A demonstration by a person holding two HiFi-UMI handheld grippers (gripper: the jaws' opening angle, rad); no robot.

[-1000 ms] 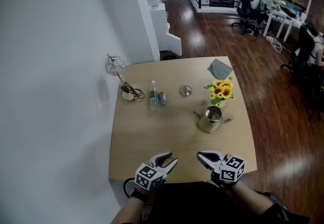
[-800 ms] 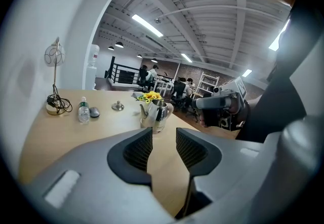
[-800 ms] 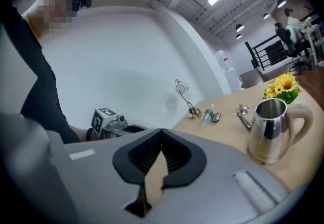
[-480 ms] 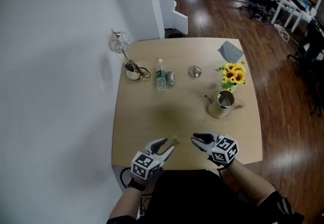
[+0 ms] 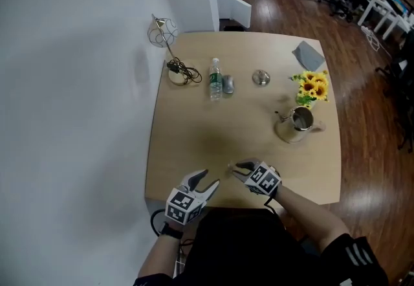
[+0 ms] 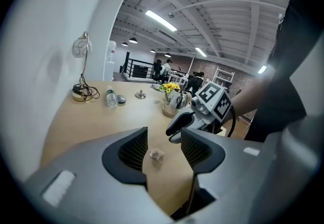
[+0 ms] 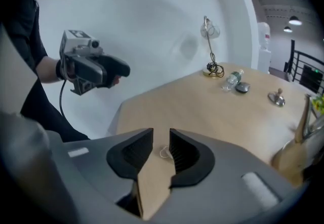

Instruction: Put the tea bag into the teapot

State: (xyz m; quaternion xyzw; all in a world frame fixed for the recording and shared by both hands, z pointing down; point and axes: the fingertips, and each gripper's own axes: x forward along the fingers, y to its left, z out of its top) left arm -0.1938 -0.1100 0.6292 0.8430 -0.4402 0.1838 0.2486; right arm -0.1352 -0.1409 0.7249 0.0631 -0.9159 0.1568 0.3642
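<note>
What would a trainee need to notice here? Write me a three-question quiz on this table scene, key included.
1. Where is the tea bag? A: in the teapot. B: on the bare table. C: under the cloth.
2. True or false: the teapot stands next to the sunflowers.
3. Fill in: the sunflowers' petals are ____ in colour.
Key: 1 B; 2 true; 3 yellow.

The desk [image 5: 194, 136] is pale tan wood, the floor [image 5: 362, 149] dark brown, the wall [image 5: 77, 84] plain white. The teapot [image 5: 299, 124] is silver, the flowers [image 5: 312, 86] yellow, the cloth [image 5: 308, 55] grey, the tea bag [image 6: 155, 155] off-white.
</note>
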